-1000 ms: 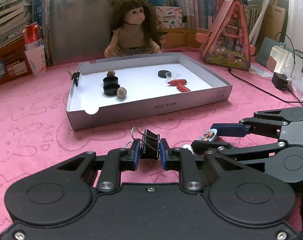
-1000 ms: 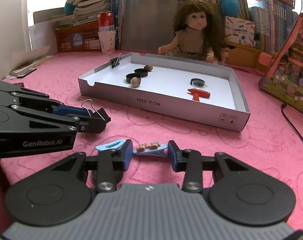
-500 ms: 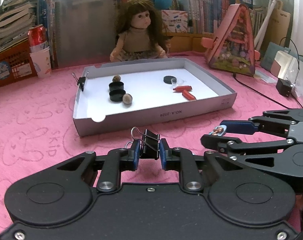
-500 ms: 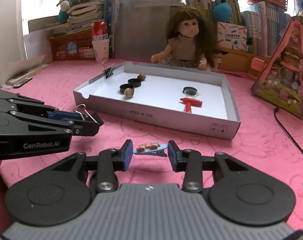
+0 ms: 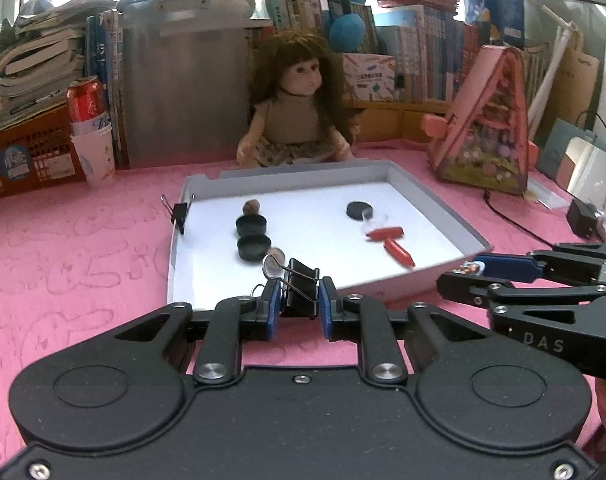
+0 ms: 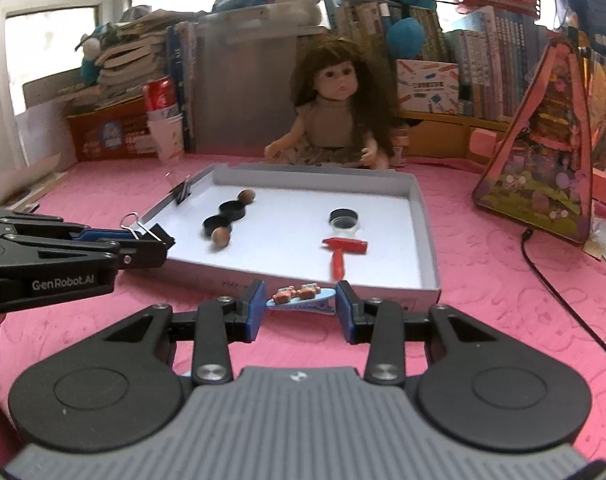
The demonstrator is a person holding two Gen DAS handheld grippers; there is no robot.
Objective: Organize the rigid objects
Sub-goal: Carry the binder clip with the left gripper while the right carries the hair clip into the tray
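Note:
My left gripper (image 5: 300, 302) is shut on a black binder clip (image 5: 299, 294), held in the air just before the near wall of the white tray (image 5: 431, 208). My right gripper (image 6: 299, 306) is shut on a light-blue hair clip (image 6: 303, 300) with small brown bears, also lifted near the tray's front wall. In the right wrist view the left gripper (image 6: 159, 242) shows at the left with the binder clip (image 6: 149, 232). Inside the tray lie two black caps (image 5: 252, 236), two nuts (image 6: 220, 237), a black disc (image 5: 358, 210) and a red roller (image 5: 391, 240). Another binder clip (image 5: 179, 216) is clamped on the tray's left wall.
A doll (image 5: 299, 112) sits behind the tray on the pink cloth (image 5: 71, 248). A red can in a paper cup (image 5: 91, 136) and an orange crate stand at the back left. A pink triangular toy house (image 5: 491, 120) and a black cable (image 5: 519, 224) lie to the right.
Both grippers have risen with their clips and come closer to the tray; the tray now looms larger and sits right behind the fingertips. Neither grip has changed.

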